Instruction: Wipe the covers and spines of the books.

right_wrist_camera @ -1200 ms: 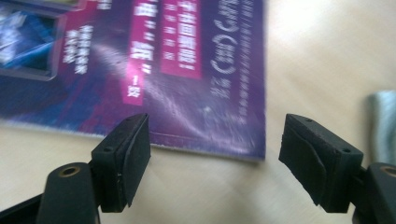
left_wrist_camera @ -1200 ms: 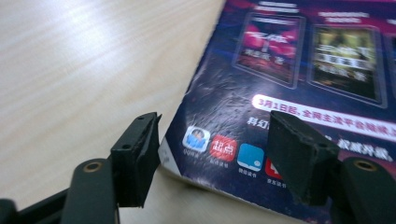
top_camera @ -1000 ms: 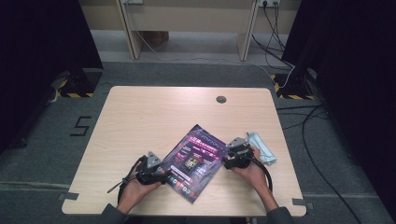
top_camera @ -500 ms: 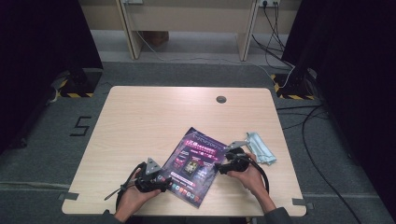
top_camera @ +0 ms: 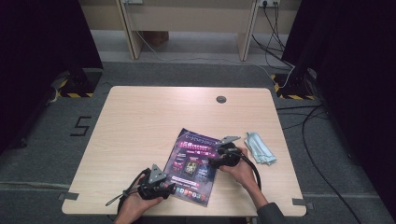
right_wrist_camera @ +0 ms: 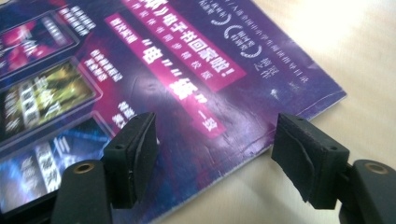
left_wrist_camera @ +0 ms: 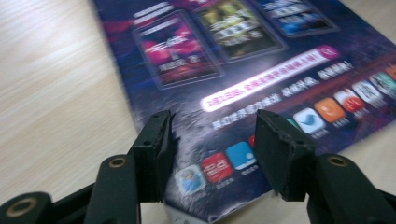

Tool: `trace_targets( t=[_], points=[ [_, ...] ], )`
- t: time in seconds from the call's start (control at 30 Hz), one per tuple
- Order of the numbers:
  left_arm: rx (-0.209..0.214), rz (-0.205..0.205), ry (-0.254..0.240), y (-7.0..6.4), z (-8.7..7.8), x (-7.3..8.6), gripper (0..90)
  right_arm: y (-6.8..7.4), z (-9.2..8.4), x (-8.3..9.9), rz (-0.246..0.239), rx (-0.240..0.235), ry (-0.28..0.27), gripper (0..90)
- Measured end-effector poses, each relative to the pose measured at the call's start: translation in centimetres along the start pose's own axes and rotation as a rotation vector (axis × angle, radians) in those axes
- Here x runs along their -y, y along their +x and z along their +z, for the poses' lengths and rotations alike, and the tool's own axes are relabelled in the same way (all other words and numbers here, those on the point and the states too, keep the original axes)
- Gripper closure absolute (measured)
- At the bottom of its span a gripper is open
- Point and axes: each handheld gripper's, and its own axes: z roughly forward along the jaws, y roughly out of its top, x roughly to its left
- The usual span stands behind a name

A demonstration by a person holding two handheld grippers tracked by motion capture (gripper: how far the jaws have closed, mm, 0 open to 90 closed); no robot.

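A dark purple magazine (top_camera: 194, 165) lies flat on the worktop (top_camera: 140, 126). The left gripper (top_camera: 164, 188) sits at its near left corner, jaws apart but just closing, over the cover. The right gripper (top_camera: 214, 163) hovers at its right edge, jaws wide apart, straddling that edge.

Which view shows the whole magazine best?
The high view: the magazine lies there entire on the table, edges and angle clear. The left gripper view gives its near corner, the right gripper view its title edge.
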Motion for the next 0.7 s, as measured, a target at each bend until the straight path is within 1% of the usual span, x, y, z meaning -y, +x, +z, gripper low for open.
trace_targets(
  t=[0.1, 0.17, 0.23, 0.33, 0.37, 0.47, 0.53, 0.57, 0.63, 0.67, 0.7],
  points=[
    [0.005, -0.004, 0.013, -0.5, 0.1, -0.3, 45.2, 0.2, 0.8, -0.9, -0.022, 0.017, -0.013, 33.5],
    [-0.001, -0.009, 0.011, -0.5, 0.2, -0.3, 43.6, 0.3, 1.2, -1.5, -0.017, 0.023, -0.01, 33.1],
    [-0.005, -0.024, 0.005, -0.4, 0.2, -0.2, 41.4, 0.4, 1.6, -1.9, -0.008, 0.029, -0.012, 32.0],
    [-0.018, -0.036, 0.003, -0.2, 0.2, -0.2, 37.1, 0.3, 1.8, -2.2, -0.008, 0.031, -0.011, 31.1],
    [-0.021, -0.045, 0.003, -0.1, 0.1, -0.2, 35.3, 0.4, 1.9, -2.2, -0.007, 0.03, -0.013, 31.1],
    [-0.017, -0.094, -0.002, 0.5, -0.1, 0.0, 33.1, 0.3, 1.9, -2.2, 0.001, 0.031, -0.018, 31.2],
    [-0.017, -0.107, -0.001, 0.8, -0.3, 0.1, 32.2, 0.4, 1.9, -2.1, 0.023, 0.031, -0.016, 31.7],
    [-0.017, -0.119, 0.004, 1.0, -0.5, 0.2, 30.6, 0.4, 1.9, -2.1, 0.031, 0.026, -0.017, 31.8],
    [0.003, -0.134, 0.02, 1.2, -0.6, 0.7, 30.4, 0.4, 1.7, -2.0, 0.054, -0.008, -0.008, 31.7],
    [0.017, -0.138, 0.013, 1.1, -0.7, 0.9, 31.4, 0.6, 1.5, -1.9, 0.057, -0.031, -0.014, 31.8],
    [0.019, -0.139, 0.01, 1.1, -0.7, 0.9, 34.1, 0.7, 1.3, -1.8, 0.048, -0.039, -0.013, 31.8]
  ],
)
